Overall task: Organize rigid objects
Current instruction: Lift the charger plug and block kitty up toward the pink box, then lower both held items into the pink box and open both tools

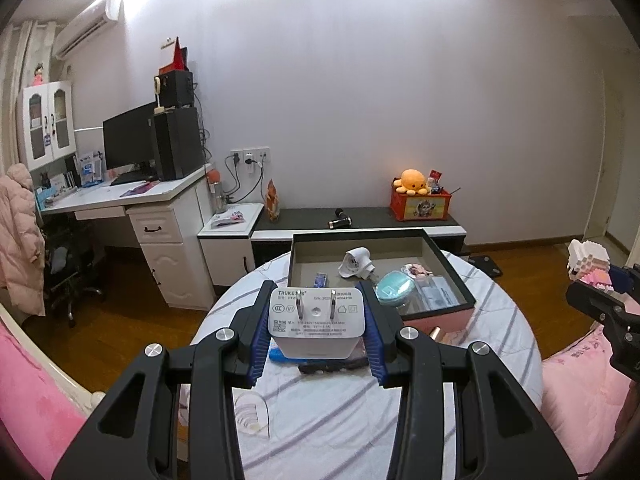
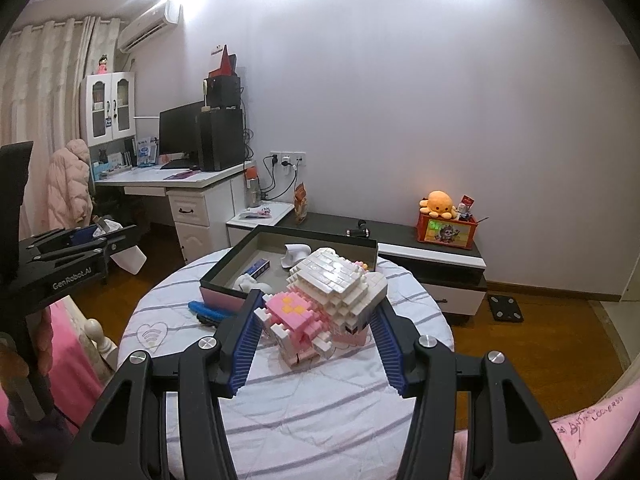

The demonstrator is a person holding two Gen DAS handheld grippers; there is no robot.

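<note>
Round striped table (image 1: 360, 420) under us: left gripper (image 1: 316, 316) clamps our white charger (image 1: 316, 322), right gripper (image 2: 320, 320) squeezes the block figure (image 2: 324, 300).

A plain white wall (image 1: 400, 100) backs the room, lit brightly from above. Wooden floor (image 2: 540, 328) runs beneath. At left stand a white desk (image 1: 160, 208) with a dark monitor (image 1: 128, 136), a glass-door cabinet (image 2: 110, 106), curtains (image 2: 36, 80) and an air conditioner (image 2: 150, 26). A low dark-topped cabinet (image 1: 360, 218) lines the wall.
</note>
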